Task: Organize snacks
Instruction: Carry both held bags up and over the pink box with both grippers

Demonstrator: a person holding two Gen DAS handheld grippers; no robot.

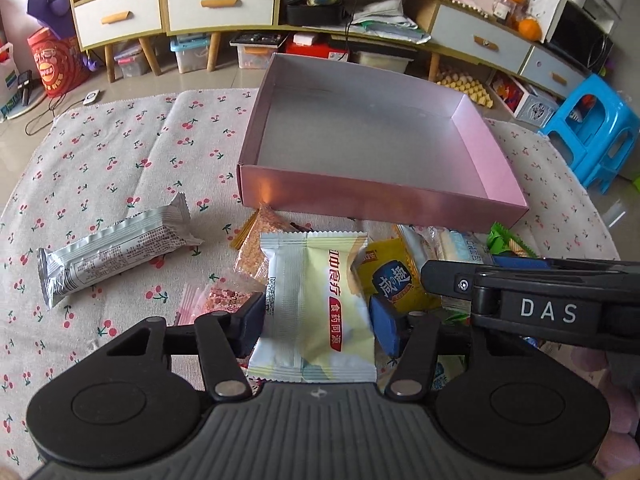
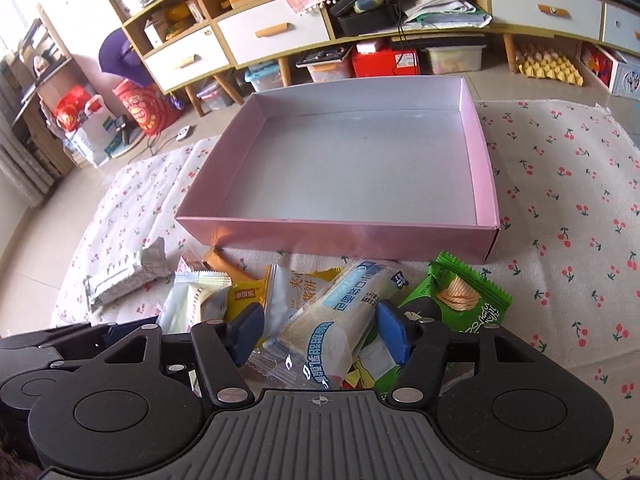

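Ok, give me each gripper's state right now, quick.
Left gripper: fingers closed on the pale yellow-and-white foil snack packet.
Right gripper: fingers closed on the clear blue-printed plastic snack wrapper.

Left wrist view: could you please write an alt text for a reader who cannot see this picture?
The left gripper has a pale yellow and white snack packet between its blue pads, above a pile of wrapped snacks on a cherry-print cloth. Behind the pile stands an empty pink box; a silver bar wrapper lies apart to the left.
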